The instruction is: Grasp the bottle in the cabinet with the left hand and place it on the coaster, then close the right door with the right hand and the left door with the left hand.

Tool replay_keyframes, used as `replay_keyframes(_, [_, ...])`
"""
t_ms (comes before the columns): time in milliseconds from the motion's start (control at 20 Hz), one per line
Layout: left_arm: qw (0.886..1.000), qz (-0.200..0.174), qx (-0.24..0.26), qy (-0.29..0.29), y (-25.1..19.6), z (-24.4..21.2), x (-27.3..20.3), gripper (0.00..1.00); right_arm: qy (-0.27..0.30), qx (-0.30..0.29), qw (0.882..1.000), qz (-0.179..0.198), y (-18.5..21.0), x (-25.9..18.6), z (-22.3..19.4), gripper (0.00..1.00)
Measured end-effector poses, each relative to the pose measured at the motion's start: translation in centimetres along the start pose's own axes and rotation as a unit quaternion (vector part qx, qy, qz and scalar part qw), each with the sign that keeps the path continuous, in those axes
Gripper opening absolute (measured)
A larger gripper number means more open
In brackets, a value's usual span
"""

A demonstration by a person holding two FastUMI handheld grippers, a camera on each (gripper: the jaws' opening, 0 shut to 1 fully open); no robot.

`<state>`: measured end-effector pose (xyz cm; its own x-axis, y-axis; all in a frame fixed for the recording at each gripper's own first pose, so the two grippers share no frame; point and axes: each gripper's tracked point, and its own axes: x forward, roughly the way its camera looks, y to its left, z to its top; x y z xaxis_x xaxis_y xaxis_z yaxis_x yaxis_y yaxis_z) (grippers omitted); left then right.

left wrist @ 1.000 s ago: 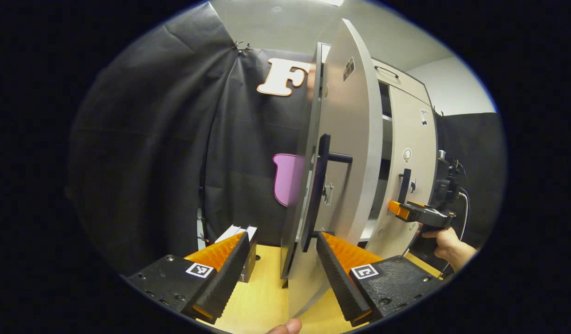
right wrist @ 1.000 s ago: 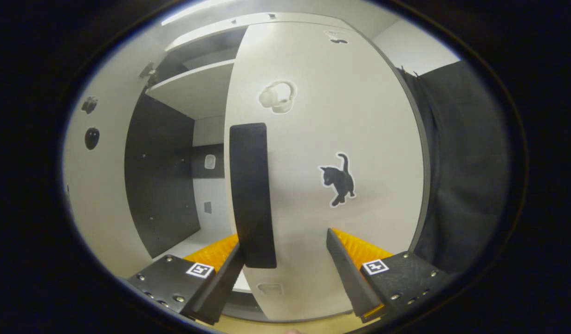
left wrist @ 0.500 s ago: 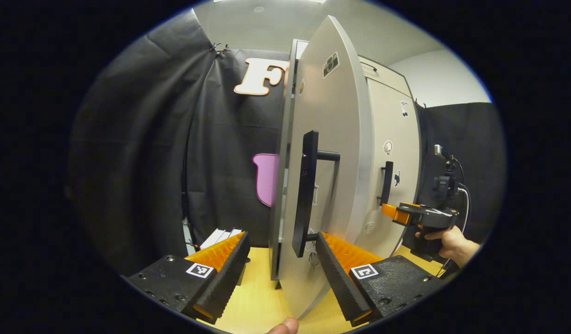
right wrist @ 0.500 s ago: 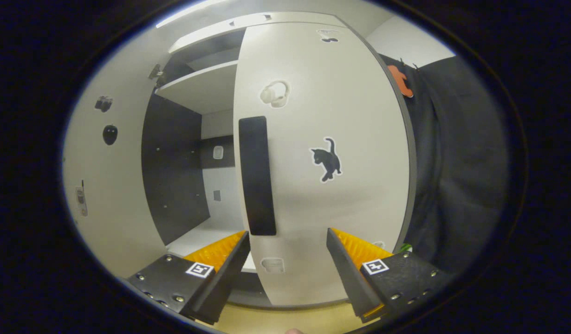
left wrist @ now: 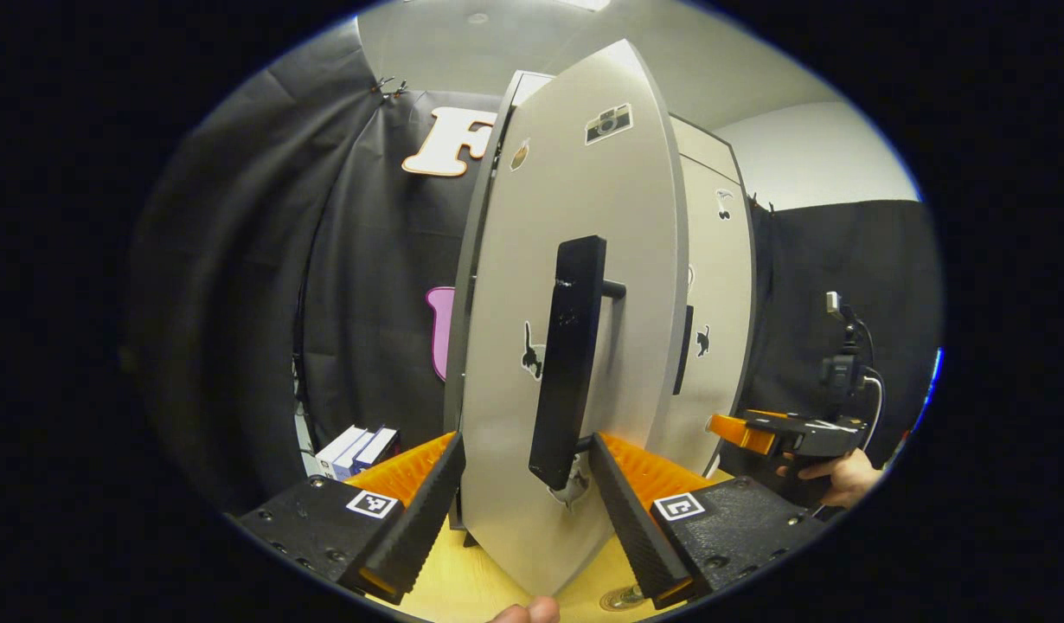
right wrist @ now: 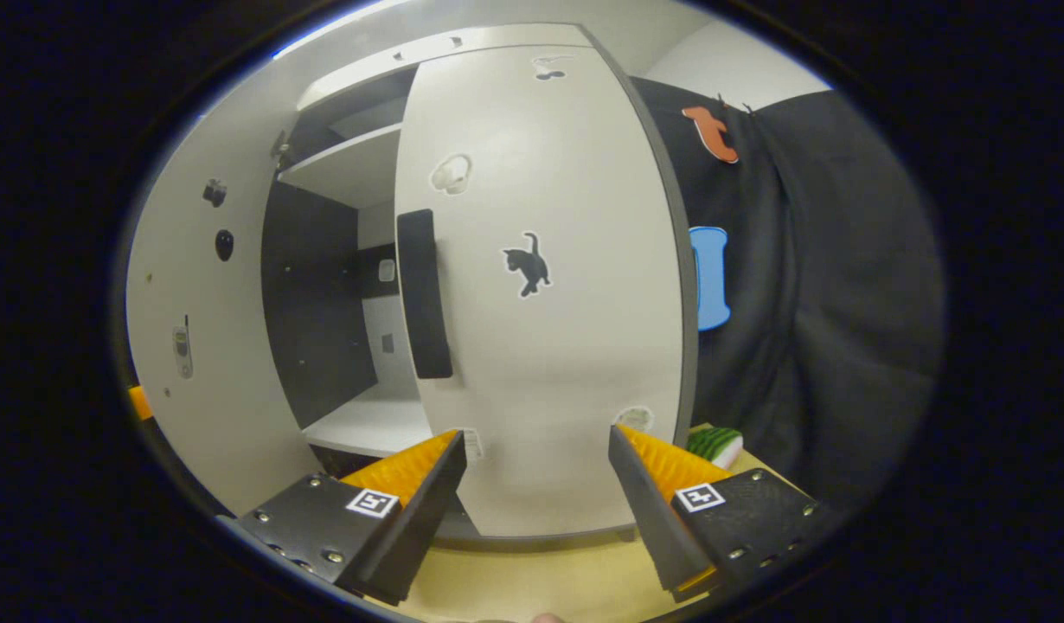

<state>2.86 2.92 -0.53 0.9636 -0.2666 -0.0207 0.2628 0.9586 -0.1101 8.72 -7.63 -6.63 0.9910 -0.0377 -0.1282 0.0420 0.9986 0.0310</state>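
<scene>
The cabinet's left door (left wrist: 515,285) stands half open right before my left gripper (left wrist: 523,510). That gripper is open, and the door's lower edge and black handle (left wrist: 571,363) sit between its fingers. Behind it the right door (left wrist: 718,285) lies close against the cabinet. In the right gripper view the right door (right wrist: 541,303), with its black handle (right wrist: 424,294) and a cat sticker, is a short way ahead of my open right gripper (right wrist: 536,510), which touches nothing. Left of it the cabinet's inside (right wrist: 368,424) shows a bare shelf. The left door (right wrist: 195,329) angles in from the left.
A hand (left wrist: 830,480) holds my right gripper (left wrist: 774,433) at the far right of the left gripper view. Small boxes (left wrist: 355,446) stand on the wooden table (left wrist: 463,588) left of the cabinet. A green striped object (right wrist: 714,446) lies at the cabinet's right foot. A small round thing (left wrist: 623,597) sits at the table's near edge.
The left door has swung toward the cabinet with my left gripper following it. The right door has moved in, and my right gripper has backed away from it.
</scene>
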Motion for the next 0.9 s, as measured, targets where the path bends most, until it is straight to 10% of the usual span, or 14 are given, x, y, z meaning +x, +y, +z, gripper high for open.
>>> replay_keyframes(900, [1.0, 0.015, 0.022, -0.013, -8.1, -1.4, 12.6, 0.99, 0.035, 0.008, 0.999, -0.012, -3.6, -3.5, -1.8, 1.0])
